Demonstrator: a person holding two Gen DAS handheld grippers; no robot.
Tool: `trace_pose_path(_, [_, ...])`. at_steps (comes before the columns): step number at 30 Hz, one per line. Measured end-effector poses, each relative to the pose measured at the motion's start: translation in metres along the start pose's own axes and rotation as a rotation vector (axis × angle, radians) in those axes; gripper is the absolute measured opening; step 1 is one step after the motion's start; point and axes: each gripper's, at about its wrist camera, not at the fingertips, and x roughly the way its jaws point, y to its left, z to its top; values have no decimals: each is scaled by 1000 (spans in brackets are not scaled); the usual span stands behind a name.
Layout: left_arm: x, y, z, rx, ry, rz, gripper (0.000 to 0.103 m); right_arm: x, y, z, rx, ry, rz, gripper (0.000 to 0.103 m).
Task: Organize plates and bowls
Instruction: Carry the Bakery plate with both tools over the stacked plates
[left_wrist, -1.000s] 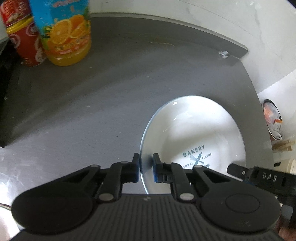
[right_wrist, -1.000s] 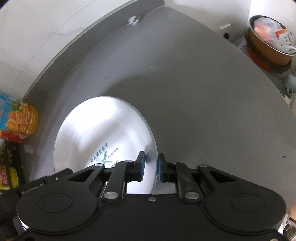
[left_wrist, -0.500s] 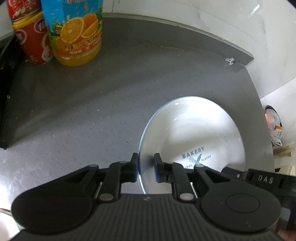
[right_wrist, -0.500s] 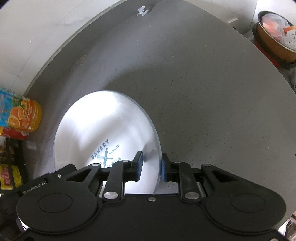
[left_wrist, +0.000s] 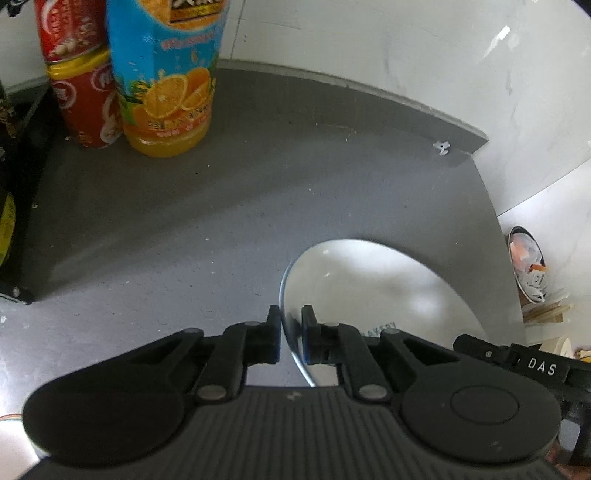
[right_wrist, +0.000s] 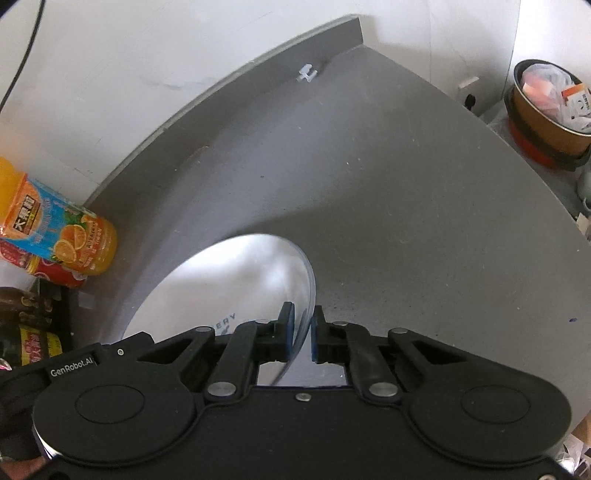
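1. Countertop (left_wrist: 258, 206): grey; bottles at far left corner; right half bare.
2. Plate (left_wrist: 376, 288): glass, held over the counter's near-middle; keep it level, lower both sides together.
3. Left gripper (left_wrist: 291, 334) & right gripper (right_wrist: 302, 334): fingers pinch opposite rims w/ narrow gaps; don't loosen one first.

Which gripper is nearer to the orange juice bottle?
Left. The left gripper holds the plate rim on the side facing the orange juice bottle. The right gripper holds the opposite rim, farther away.
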Motion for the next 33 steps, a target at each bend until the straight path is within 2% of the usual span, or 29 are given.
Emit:
trace_pose_path(19, [-56, 30, -18, -95, -76, -8, 8, -36, 36, -25, -81, -56, 62, 8])
trace_pose_path(33, [-114, 74, -71, -197, -142, 19, 8, -70, 70, -68, -199, -64, 122, 8])
